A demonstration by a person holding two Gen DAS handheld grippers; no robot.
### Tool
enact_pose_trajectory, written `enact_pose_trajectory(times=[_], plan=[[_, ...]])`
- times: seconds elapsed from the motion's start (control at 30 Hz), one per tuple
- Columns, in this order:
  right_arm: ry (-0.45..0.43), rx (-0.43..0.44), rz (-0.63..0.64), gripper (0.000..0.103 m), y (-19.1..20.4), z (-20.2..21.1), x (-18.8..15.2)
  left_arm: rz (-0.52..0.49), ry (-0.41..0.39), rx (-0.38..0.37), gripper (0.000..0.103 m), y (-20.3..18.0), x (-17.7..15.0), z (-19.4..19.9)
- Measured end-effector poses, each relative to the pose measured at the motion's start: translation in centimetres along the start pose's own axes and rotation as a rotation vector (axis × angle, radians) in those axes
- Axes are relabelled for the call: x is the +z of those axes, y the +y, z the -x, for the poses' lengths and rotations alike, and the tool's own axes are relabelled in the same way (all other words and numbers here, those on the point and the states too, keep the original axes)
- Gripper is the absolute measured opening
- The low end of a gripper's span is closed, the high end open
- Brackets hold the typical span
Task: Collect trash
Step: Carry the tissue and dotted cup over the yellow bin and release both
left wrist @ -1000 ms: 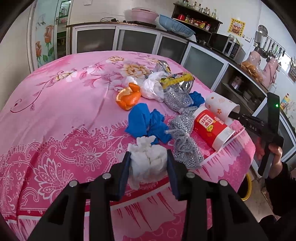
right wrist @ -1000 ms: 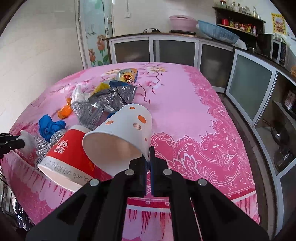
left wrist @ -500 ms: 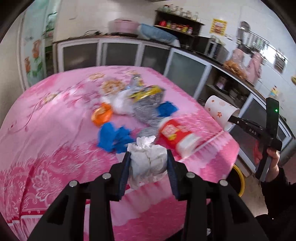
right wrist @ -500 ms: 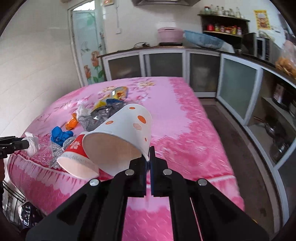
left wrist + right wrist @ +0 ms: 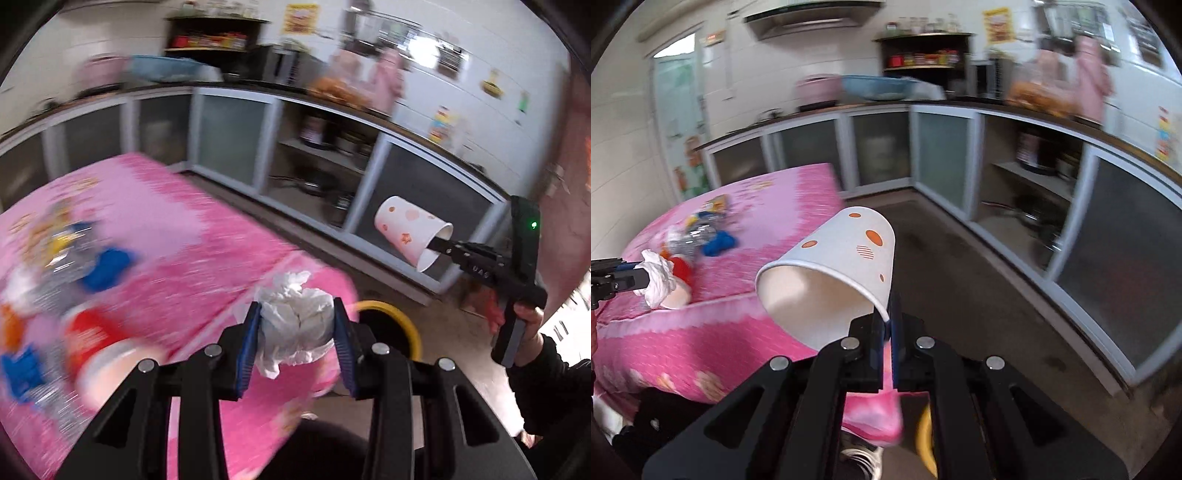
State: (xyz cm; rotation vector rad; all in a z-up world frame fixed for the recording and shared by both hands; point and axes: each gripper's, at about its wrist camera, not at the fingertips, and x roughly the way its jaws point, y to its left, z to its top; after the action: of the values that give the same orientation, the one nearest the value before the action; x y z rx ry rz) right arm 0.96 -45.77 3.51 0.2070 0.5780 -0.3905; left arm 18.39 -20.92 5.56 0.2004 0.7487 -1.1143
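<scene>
The left gripper (image 5: 297, 345) has its jaws clamped on a crumpled white tissue wad (image 5: 295, 325), which bulges between the blue pads and sits clear of the bench (image 5: 207, 236). Just past that wad, lower and slightly to the right in the left wrist view, shows the yellow rim of a bin (image 5: 399, 317) on the floor beside the corner of the pink-covered bench; only part of its dark mouth is visible. That is the relation the coming drop turns on: the bin lies ahead of and below the left jaws, so the tissue looks the nearer load. The right gripper (image 5: 887, 325) has its jaws together on the rim of a white paper cup with orange spots (image 5: 842, 273); the cup's long axis tilts up and away, mouth toward the camera. In the right wrist view a yellow sliver of the bin (image 5: 925, 432) shows under the gripper. Farther back on the bench lie the rest of the trash: a red cup (image 5: 92, 339), blue scraps (image 5: 107, 267) and silver wrappers (image 5: 698, 232), blurred
</scene>
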Motion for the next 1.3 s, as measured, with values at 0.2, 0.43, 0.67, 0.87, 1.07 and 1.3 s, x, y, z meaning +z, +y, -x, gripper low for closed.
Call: enact_pose_trajectory(times=[0.2,0.43,0.67,0.87,1.07,1.3], plan=[[0.03,-0.132,-0.096,0.002,-6.7,1.4,-4.3,-0.091,0.059,-0.135,0.036,-6.1,2.4,-7.6],[0.1,-0.214,-0.199,0.002,-12.5,0.7,-9.0,-0.194,0.166,-0.244,0.036,-13.1,3.0,-15.7],[0.148,-0.242,-0.243,0.002,-15.4,-0.4,-11.9,-0.24,0.255,-0.297,0.036,-17.6,2.4,-21.1],[0.189,-0.264,-0.268,0.002,-16.8,-1.6,-13.6,-0.265,0.303,-0.297,0.036,-19.4,1.8,-24.4],[0.281,-0.285,-0.292,0.002,-17.6,-4.2,-15.3,-0.273,0.368,-0.26,0.036,-20.9,0.6,-28.7],[0.374,-0.301,-0.298,0.002,-18.3,-7.2,-17.1,-0.274,0.457,-0.211,0.036,-21.4,-1.2,-34.0]])
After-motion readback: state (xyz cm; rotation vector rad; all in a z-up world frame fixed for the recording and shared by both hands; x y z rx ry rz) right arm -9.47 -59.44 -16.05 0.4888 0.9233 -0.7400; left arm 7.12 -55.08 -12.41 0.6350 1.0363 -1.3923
